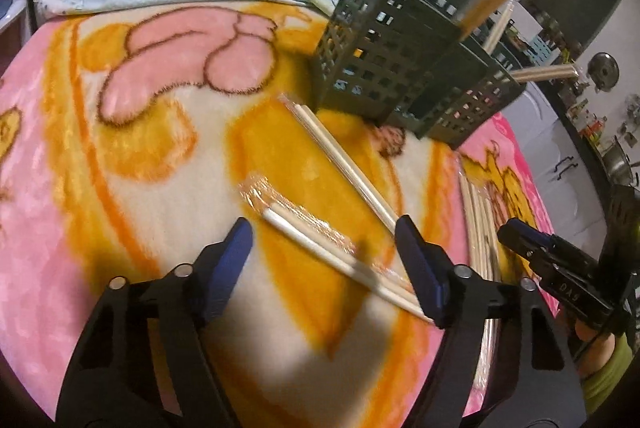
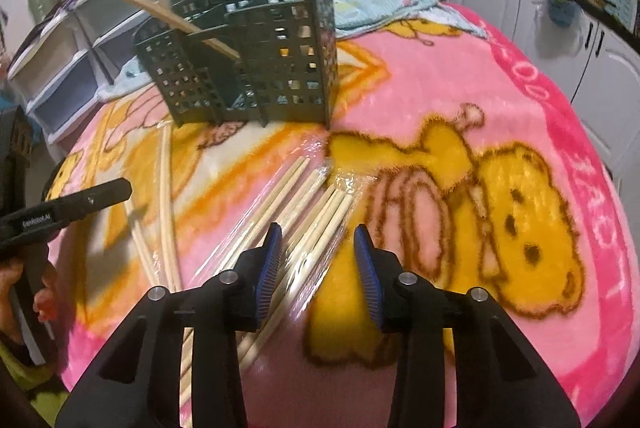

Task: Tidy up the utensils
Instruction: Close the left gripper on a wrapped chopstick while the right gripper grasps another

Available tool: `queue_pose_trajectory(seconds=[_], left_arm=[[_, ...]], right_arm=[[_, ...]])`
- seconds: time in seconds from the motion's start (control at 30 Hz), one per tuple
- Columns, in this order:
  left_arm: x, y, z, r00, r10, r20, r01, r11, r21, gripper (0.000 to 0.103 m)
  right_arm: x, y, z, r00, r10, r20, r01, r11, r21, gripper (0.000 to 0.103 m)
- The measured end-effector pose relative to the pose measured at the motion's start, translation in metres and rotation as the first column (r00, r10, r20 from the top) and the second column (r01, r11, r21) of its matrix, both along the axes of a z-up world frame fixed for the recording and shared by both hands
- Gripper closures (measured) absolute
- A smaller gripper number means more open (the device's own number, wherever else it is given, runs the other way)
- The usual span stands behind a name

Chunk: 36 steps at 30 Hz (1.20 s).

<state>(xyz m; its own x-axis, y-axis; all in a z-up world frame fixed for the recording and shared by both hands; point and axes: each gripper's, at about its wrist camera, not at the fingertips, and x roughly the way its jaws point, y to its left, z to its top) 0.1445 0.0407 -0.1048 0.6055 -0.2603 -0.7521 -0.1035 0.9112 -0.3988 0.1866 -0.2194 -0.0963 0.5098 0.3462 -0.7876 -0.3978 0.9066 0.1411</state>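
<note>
Plastic-wrapped chopsticks (image 1: 340, 252) lie flat near the green slotted caddy (image 1: 384, 67).

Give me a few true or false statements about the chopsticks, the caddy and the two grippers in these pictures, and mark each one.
1. The green caddy already has chopsticks standing in it. True.
2. The caddy sits on a bare wooden table. False: it stands on a pink and yellow cartoon blanket.
3. The left gripper has its jaws clamped on a fork. False: its jaws are apart over a wrapped pair of chopsticks lying on the blanket.
4. Several wrapped chopsticks lie on the blanket in front of the right gripper. True.
5. The right gripper is lifting a chopstick into the caddy. False: its jaws are open above the chopsticks.
</note>
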Motion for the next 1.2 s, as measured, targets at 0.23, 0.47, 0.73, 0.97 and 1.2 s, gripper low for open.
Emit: queue_pose_trajectory(seconds=[0.23,0.47,0.73,0.97,1.2], left_arm=[[0.009,0.0,-0.001,1.0,0.019,-0.002,-0.019,0.999,0.035,0.05],[0.014,0.005,-0.001,0.999,0.035,0.005,-0.035,0.996,0.076,0.066],[0.022,0.015,-0.003,0.998,0.056,0.006,-0.057,0.996,0.066,0.079],[0.026,0.02,-0.003,0.998,0.063,0.006,-0.063,0.997,0.035,0.084],[0.028,0.031,-0.005,0.998,0.055,0.0,-0.055,0.998,-0.017,0.1]], right_arm=[[0.02,-0.002,-0.009,0.998,-0.045,-0.045,0.047,0.999,0.025,0.073],[0.028,-0.012,-0.013,0.995,-0.053,-0.084,0.059,0.996,0.071,0.082],[0.032,-0.021,-0.016,0.992,-0.059,-0.112,0.07,0.993,0.099,0.088],[0.032,-0.025,-0.016,0.991,-0.066,-0.114,0.078,0.992,0.102,0.091],[0.032,-0.032,-0.009,0.991,-0.092,-0.099,0.101,0.99,0.096,0.095]])
